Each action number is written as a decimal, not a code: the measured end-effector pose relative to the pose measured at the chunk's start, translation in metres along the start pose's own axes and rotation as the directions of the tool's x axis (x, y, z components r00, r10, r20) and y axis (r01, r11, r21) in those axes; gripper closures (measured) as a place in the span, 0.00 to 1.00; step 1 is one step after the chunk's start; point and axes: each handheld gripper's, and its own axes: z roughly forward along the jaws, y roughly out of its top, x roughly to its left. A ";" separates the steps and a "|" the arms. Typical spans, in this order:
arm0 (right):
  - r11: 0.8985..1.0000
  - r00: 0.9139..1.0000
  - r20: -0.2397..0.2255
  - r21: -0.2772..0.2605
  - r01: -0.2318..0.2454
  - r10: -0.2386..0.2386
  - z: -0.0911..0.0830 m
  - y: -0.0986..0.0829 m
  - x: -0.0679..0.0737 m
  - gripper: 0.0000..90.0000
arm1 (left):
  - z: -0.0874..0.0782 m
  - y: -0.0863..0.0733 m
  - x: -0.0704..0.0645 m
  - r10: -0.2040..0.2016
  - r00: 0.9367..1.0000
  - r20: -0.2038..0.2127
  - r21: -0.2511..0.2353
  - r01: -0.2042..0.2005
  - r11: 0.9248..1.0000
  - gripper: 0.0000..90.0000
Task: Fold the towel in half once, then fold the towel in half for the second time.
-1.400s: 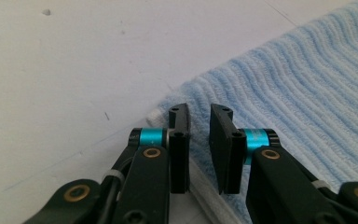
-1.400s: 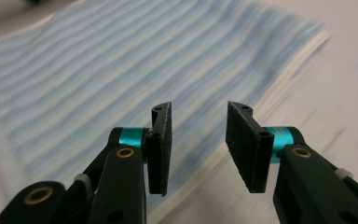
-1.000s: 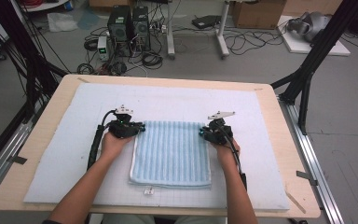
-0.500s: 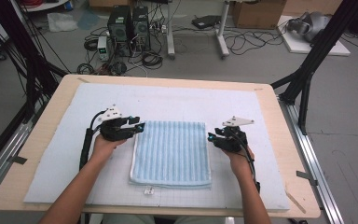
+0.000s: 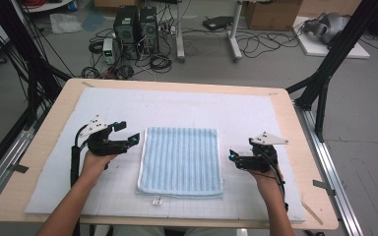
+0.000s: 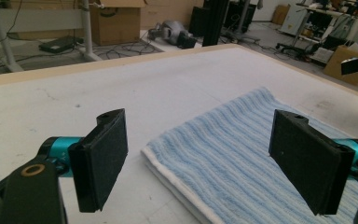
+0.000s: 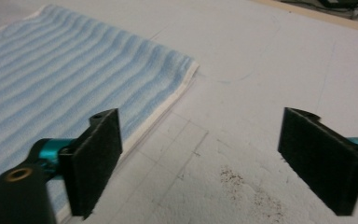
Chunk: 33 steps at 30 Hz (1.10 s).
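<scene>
Towel: our blue folded towel (image 5: 181, 161) lies flat in the middle of the white mat (image 5: 187, 108) on the desk
Left tool (image 5: 134, 139): wide open, holds nothing, just beside the towel's left edge
Right tool (image 5: 232, 156): wide open, empty, near the right edge
Why: we think the fold is done, so we hold both tools off the towel

The towel (image 5: 181, 161) is light blue with fine paler stripes and a white hem; it is folded into a neat, near-square stack of layers; it lies flat on the white-covered surface (image 5: 187, 110), centred, its stripes running away from the person.
</scene>
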 end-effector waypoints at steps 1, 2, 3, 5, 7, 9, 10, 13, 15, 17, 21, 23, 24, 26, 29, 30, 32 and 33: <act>1.000 1.000 -0.009 -0.007 -0.005 0.005 -0.001 0.000 -0.001 0.13 | -0.001 0.000 0.001 -0.001 1.000 -0.001 -0.001 0.001 1.000 0.22; 1.000 1.000 -0.011 -0.015 0.003 -0.003 -0.002 0.000 -0.002 0.13 | -0.001 0.000 0.001 -0.004 1.000 -0.001 0.002 0.004 1.000 0.22; 1.000 1.000 -0.013 -0.020 0.003 -0.003 -0.002 -0.001 -0.003 0.13 | 0.000 0.000 0.001 -0.010 1.000 -0.005 0.006 0.010 1.000 0.22; 1.000 1.000 -0.013 -0.020 0.008 -0.008 -0.001 -0.002 -0.005 0.13 | 0.000 -0.001 0.000 -0.009 1.000 -0.009 0.020 0.009 1.000 0.22; 1.000 1.000 -0.013 -0.023 0.007 -0.008 0.000 -0.002 -0.005 0.12 | 0.000 -0.001 -0.001 -0.008 1.000 -0.009 0.033 0.008 0.999 0.22; 1.000 1.000 -0.015 -0.026 0.012 -0.013 -0.001 -0.002 -0.005 0.12 | 0.001 -0.002 -0.001 -0.008 1.000 -0.003 0.035 0.008 0.999 0.22; 0.999 1.000 -0.015 -0.026 0.018 -0.018 -0.001 -0.002 -0.004 0.12 | 0.001 -0.002 -0.002 -0.008 1.000 -0.003 0.041 0.009 0.999 0.21; 1.000 1.000 -0.016 -0.021 0.015 -0.015 -0.002 -0.002 -0.004 0.12 | 0.002 -0.002 -0.003 -0.006 1.000 -0.003 0.043 0.006 0.999 0.21; 1.000 1.000 -0.015 -0.022 0.015 -0.016 -0.002 -0.003 -0.004 0.12 | 0.003 -0.002 -0.002 -0.011 1.000 -0.006 0.034 0.011 0.999 0.21; 1.000 1.000 -0.018 -0.021 0.008 -0.008 -0.002 -0.003 -0.005 0.12 | 0.003 -0.002 -0.001 -0.017 1.000 -0.007 0.034 0.017 0.999 0.22; 1.000 1.000 -0.019 -0.011 0.004 -0.004 0.000 -0.004 -0.005 0.12 | 0.002 -0.002 0.000 -0.029 1.000 -0.010 0.039 0.030 0.999 0.22; 1.000 1.000 -0.022 -0.009 0.013 -0.013 0.000 -0.004 -0.004 0.12 | 0.002 -0.002 0.000 -0.032 0.999 -0.008 0.043 0.032 0.999 0.22; 1.000 1.000 -0.024 -0.008 0.010 -0.011 0.000 -0.004 -0.004 0.12 | 0.002 -0.002 0.000 -0.036 0.999 -0.010 0.043 0.037 0.998 0.22; 1.000 1.000 -0.026 -0.012 0.011 -0.011 0.000 -0.004 -0.004 0.12 | 0.002 -0.002 0.001 -0.043 0.999 -0.010 0.045 0.043 0.998 0.24; 1.000 0.999 -0.033 -0.014 -0.001 0.000 0.000 -0.005 -0.004 0.12 | 0.002 -0.003 0.003 -0.056 0.998 -0.011 0.056 0.056 0.997 0.23; 1.000 0.999 -0.035 -0.013 -0.001 0.000 0.000 -0.005 -0.004 0.12 | 0.002 -0.003 0.004 -0.061 0.998 -0.010 0.052 0.062 0.997 0.23; 1.000 0.999 -0.038 -0.013 0.005 -0.006 0.000 -0.005 -0.004 0.12 | 0.003 -0.003 0.005 -0.059 0.998 -0.014 0.057 0.060 0.997 0.23; 1.000 0.999 -0.044 -0.014 0.004 -0.004 0.000 -0.004 -0.003 0.12 | 0.004 -0.002 0.006 -0.055 0.998 -0.015 0.060 0.056 0.997 0.23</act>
